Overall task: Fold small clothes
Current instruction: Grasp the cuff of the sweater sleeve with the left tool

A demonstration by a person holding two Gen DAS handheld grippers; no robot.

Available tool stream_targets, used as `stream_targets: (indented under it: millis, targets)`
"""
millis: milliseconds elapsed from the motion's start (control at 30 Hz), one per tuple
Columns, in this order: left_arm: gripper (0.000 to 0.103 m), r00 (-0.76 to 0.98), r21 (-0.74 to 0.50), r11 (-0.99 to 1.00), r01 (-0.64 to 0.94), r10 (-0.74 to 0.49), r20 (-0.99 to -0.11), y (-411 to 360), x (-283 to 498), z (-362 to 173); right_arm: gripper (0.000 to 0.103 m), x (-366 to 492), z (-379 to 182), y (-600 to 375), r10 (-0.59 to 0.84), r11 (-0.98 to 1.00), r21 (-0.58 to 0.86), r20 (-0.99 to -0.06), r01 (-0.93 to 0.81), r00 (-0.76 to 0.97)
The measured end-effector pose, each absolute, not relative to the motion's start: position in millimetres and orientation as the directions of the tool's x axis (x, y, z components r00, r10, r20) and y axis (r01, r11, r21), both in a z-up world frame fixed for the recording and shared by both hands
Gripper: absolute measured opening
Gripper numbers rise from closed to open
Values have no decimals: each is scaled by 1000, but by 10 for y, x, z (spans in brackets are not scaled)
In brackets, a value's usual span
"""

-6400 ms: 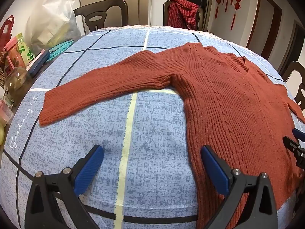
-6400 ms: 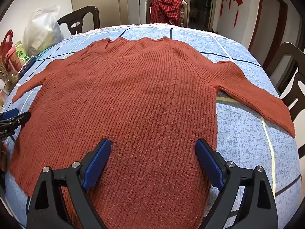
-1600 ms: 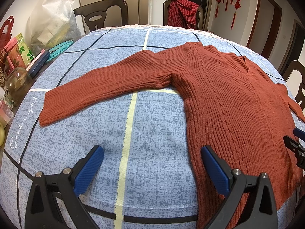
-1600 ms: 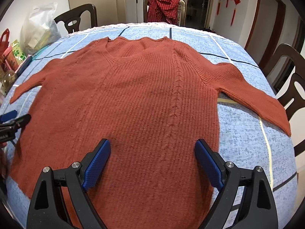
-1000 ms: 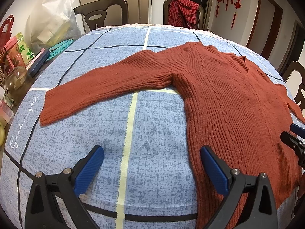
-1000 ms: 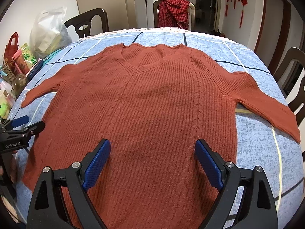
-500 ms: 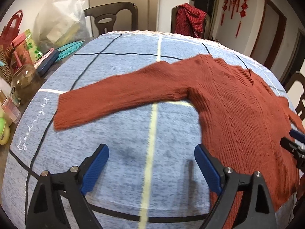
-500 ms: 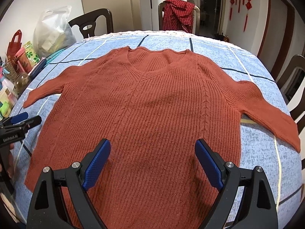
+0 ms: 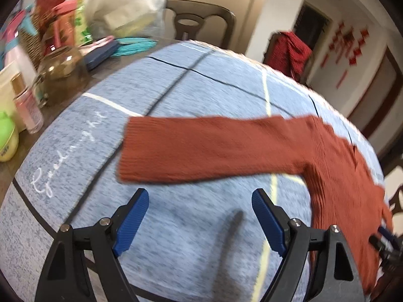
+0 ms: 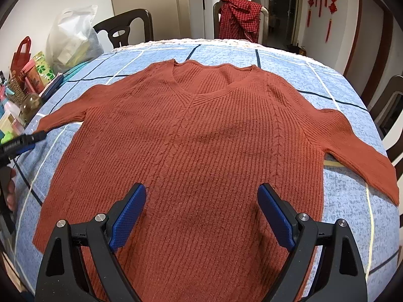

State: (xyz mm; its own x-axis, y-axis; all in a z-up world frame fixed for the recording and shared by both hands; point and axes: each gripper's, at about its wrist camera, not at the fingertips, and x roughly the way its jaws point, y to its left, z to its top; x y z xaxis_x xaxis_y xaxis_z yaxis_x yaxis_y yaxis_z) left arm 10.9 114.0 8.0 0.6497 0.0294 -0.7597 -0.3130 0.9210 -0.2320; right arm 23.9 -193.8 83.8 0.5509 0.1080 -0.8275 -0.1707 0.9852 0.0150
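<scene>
The rust sweater [image 10: 196,151] lay flat on the surface [image 10: 347,201], neckline away from the right claw [image 10: 201,216], sleeves across. Left claw [image 9: 199,220], spread but just narrowing, hung empty before the sleeve cuff [image 9: 133,151]; right claw gaped.

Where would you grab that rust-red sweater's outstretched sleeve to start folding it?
Probably at the cuff of the sleeve. It lies flat and straight on the blue cloth, its free end nearest the left gripper, whose jaws have just been narrowing with nothing between them. Come from that open end, pinching the edge.
</scene>
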Motion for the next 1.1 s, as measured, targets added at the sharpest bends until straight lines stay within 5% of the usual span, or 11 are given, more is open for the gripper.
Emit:
stream_targets:
  millis: [233,300,467,900,1100]
  targets:
    - [76,679,-333,863,-381,17,-734,1462,180,49,90,270,793,-1946,104,985,12,-833,-170,543]
    - [66,686,-353,849,-393,15,-728,1531,210,49,90,278,789,-1952,103,986,13,-834,-168,543]
    - [18,701,-439,799,-410,-32,-712,1776,291,-20,90,288,768,-1976,107,986,20,-836,-164,538]
    - [12,798,-501,865,-37,-276,-535,1055,970,809,90,273,663,-1968,90,985,-9,-830,-174,550]
    - [13,715,-499,856,134,-432,-550,125,1454,765,90,280,658,-1984,96,985,-1,-830,-174,549]
